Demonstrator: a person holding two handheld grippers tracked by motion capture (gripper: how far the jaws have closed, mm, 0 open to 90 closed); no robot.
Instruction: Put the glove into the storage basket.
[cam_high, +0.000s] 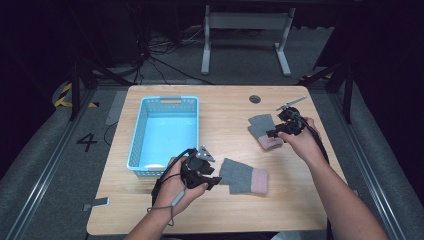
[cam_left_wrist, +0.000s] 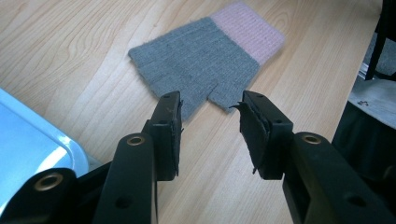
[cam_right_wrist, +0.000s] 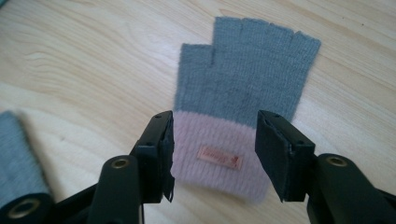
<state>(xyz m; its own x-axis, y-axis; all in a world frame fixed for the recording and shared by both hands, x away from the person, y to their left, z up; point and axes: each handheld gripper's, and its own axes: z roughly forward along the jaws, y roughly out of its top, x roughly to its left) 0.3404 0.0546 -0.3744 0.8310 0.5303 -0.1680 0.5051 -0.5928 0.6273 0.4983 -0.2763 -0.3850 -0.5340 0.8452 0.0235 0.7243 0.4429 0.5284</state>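
Table: pale wood grain, rounded corners, as I see it.
Basket: blue perforated plastic, rectangular, left.
Left gripper: jaws wide over my near knit fingerless glove.
Right gripper: jaws wide, straddling far glove's fuzzy pink cuff.

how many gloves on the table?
2. One glove lies near the table's front, just past the open left gripper. The other glove lies further back on the right, at the open right gripper. The basket looks empty.
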